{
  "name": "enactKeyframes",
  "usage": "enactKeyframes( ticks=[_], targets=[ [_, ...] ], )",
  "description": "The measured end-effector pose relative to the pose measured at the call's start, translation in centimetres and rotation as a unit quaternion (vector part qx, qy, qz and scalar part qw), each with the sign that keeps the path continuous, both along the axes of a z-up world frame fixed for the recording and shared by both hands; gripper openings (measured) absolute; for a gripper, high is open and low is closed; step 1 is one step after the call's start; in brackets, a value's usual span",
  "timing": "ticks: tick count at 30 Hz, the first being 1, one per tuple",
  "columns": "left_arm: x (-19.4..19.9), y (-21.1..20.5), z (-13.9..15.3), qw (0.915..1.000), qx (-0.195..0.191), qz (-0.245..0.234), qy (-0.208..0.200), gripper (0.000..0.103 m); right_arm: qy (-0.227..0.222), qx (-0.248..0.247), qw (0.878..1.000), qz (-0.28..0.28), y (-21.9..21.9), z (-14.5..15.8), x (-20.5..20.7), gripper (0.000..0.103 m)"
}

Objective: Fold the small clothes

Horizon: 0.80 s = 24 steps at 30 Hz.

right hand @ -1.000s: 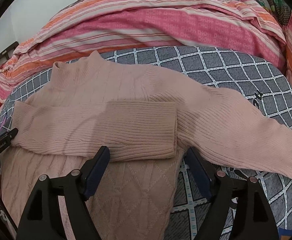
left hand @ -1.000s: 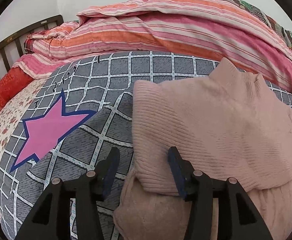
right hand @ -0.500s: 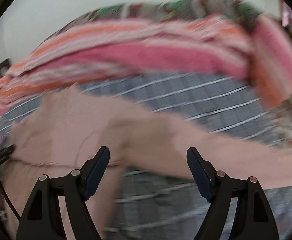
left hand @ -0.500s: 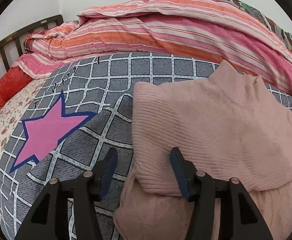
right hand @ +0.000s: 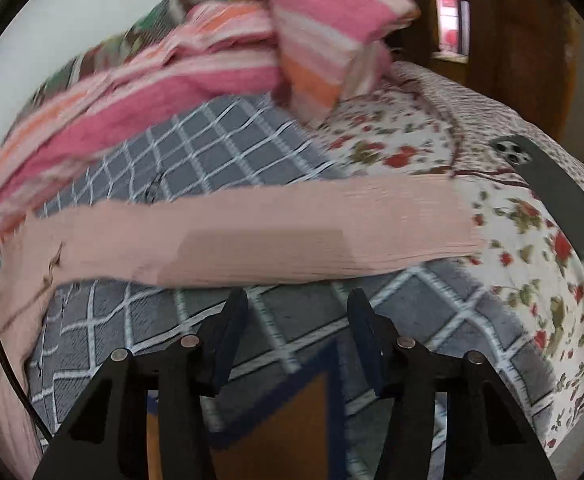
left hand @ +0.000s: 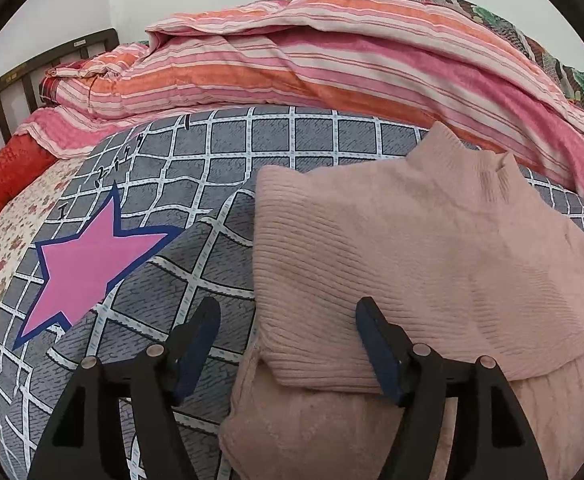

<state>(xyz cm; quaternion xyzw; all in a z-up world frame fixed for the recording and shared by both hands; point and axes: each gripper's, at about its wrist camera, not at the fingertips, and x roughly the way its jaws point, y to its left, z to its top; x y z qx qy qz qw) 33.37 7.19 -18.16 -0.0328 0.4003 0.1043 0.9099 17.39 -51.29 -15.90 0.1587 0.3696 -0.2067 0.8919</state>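
Note:
A pink knit sweater [left hand: 432, 264] lies on a grey checked blanket [left hand: 219, 184], one sleeve folded flat across its chest. My left gripper [left hand: 287, 320] hovers over the sweater's left edge; its jaws are opening and the pads press on nothing. In the right wrist view the other sleeve [right hand: 259, 228] stretches out to the right across the blanket [right hand: 219, 152], its cuff on the floral sheet. My right gripper [right hand: 298, 308] is just short of that sleeve, over bare blanket; its jaws are closing with nothing between them.
A striped pink and orange quilt [left hand: 332, 60] is heaped along the back of the bed. A dark phone [right hand: 552, 188] lies on the floral sheet [right hand: 532, 280] at the right. A dark wooden headboard [left hand: 31, 76] stands at far left, beside a red pillow [left hand: 3, 176].
My right gripper swept from the folded sleeve over to the outstretched sleeve at the right, and its jaws came closer together. The left gripper stayed put and its jaws widened.

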Motion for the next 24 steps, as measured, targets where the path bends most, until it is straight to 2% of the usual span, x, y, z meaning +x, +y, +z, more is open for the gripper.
enactKeyframes(
  ticks=[3, 8, 11, 13, 19, 24],
  targets=[
    [0.2, 0.1, -0.2, 1.0, -0.006, 0.001, 0.003, 0.071, -0.01, 0.031, 0.999, -0.007, -1.6, -0.6, 0.0, 0.052],
    [0.3, 0.2, -0.3, 0.9999, -0.012, 0.003, 0.004, 0.071, -0.021, 0.045, 0.999, -0.018, -3.6, -0.6, 0.7, 0.052],
    [0.3, 0.2, -0.4, 0.9999, -0.012, 0.003, 0.003, 0.071, -0.015, 0.047, 0.998, -0.03, -4.3, -0.3, 1.5, 0.047],
    [0.3, 0.2, -0.4, 0.9999, -0.016, 0.001, 0.002, 0.071, -0.008, 0.019, 0.999, -0.047, -4.4, 0.2, 2.0, 0.006],
    [-0.3, 1.3, 0.1, 0.9982, -0.058, -0.014, -0.01, 0.071, -0.031, -0.03, 0.998, -0.047, -2.1, 3.6, 2.6, 0.006],
    [-1.4, 3.5, 0.8, 0.9945, -0.1, -0.024, -0.023, 0.071, -0.076, -0.099, 0.992, -0.013, 4.4, 9.2, 3.5, 0.006]
  ],
)
